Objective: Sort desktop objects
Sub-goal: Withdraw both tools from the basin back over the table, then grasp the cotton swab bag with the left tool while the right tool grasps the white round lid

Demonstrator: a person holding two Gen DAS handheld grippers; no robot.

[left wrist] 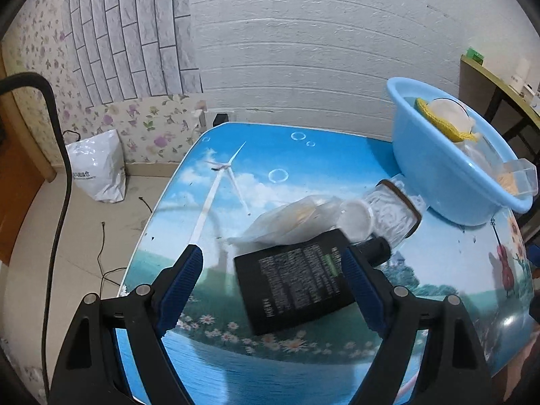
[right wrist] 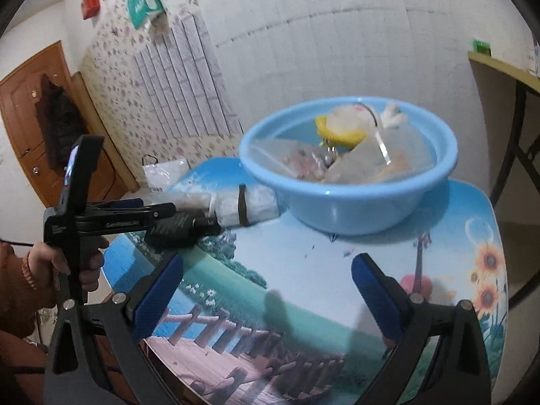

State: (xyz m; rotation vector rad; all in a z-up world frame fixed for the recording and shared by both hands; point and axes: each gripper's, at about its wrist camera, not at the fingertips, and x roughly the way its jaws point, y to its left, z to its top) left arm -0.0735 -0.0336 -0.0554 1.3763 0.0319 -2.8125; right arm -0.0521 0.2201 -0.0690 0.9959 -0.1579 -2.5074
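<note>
You are holding the left gripper with fingers apart over the black power adapter, judged stiff, heavy, smooth-sided: grip across its narrow flanks; right gripper also spread, empty.

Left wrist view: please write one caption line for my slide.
Open left gripper hovers around a black box on the table, beside a blue basin.

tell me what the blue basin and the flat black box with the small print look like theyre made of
Blue basin: looks like moulded plastic, smooth and slightly glossy, with soft highlights on its rolled rim and one even colour throughout.

Flat black box: probably a plastic casing, matte to satin black, with crisp edges and fine white text printed directly on its face. Coated card cannot be ruled out from this view.
</note>
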